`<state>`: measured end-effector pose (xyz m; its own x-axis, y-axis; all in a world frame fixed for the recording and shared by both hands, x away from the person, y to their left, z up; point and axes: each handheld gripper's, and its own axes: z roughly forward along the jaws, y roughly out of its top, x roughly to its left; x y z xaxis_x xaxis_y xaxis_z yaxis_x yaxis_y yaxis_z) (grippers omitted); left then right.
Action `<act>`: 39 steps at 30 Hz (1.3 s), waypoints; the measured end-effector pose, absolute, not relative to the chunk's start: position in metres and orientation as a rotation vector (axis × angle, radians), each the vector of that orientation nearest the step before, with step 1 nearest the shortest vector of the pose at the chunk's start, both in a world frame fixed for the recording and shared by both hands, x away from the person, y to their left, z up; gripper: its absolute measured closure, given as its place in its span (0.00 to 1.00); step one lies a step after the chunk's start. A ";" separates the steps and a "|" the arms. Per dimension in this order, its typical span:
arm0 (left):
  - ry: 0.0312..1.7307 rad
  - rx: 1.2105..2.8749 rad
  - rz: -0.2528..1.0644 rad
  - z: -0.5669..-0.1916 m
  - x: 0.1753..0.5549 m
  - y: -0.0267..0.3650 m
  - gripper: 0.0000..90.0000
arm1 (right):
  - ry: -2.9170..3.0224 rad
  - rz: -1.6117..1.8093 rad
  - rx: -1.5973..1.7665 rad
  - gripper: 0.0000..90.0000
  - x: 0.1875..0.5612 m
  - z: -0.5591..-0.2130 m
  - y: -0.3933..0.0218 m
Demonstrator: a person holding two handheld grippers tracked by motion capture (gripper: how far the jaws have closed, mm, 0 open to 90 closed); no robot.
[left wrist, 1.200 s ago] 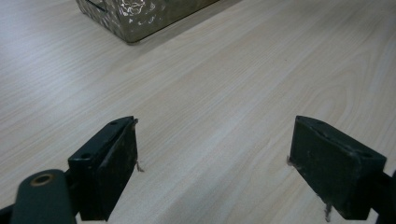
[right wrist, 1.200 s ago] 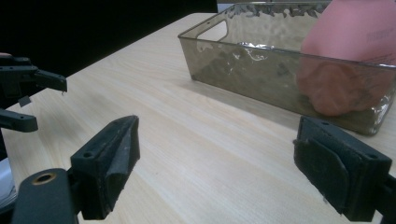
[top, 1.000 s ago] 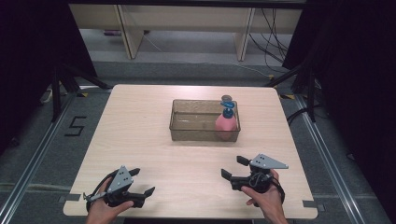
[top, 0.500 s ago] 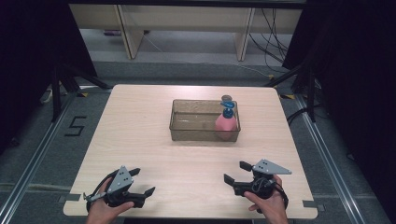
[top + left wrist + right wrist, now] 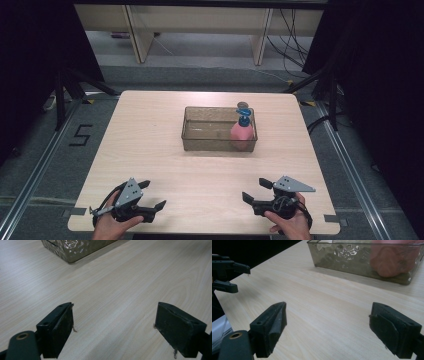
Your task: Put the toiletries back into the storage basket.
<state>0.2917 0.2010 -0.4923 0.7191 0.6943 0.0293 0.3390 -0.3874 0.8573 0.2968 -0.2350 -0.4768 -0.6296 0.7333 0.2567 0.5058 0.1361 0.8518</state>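
A smoky clear plastic bin (image 5: pixel 195 136) sits mid-table in the high view. A pink bottle with a blue pump top (image 5: pixel 242 131) stands in its right end. The bin's corner (image 5: pixel 72 248) appears at the top of the left gripper view, and the bin (image 5: pixel 342 256) with the pink bottle (image 5: pixel 390 262) is seen through its wall in the right gripper view. My left gripper (image 5: pixel 151 196) rests open near the front left edge. My right gripper (image 5: pixel 256 191) rests open near the front right edge. Both hold nothing.
The light wooden table (image 5: pixel 150 125) has bare surface between the bin and the grippers. Dark floor and shelving legs lie beyond the far edge. The left gripper (image 5: pixel 235 277) appears at the far left of the right gripper view.
My right gripper has drawn back a little toward the front edge of the table. The left gripper, the bin and the bottle stay as they were.
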 end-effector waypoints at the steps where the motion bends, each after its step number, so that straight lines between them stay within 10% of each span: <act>1: 0.788 1.999 0.484 -0.492 0.292 0.201 0.16 | 2.173 1.505 1.180 0.17 0.298 -0.478 -0.236; 39: 0.784 2.002 0.474 -0.494 0.292 0.200 0.16 | 2.268 1.485 1.163 0.17 0.274 -0.488 -0.241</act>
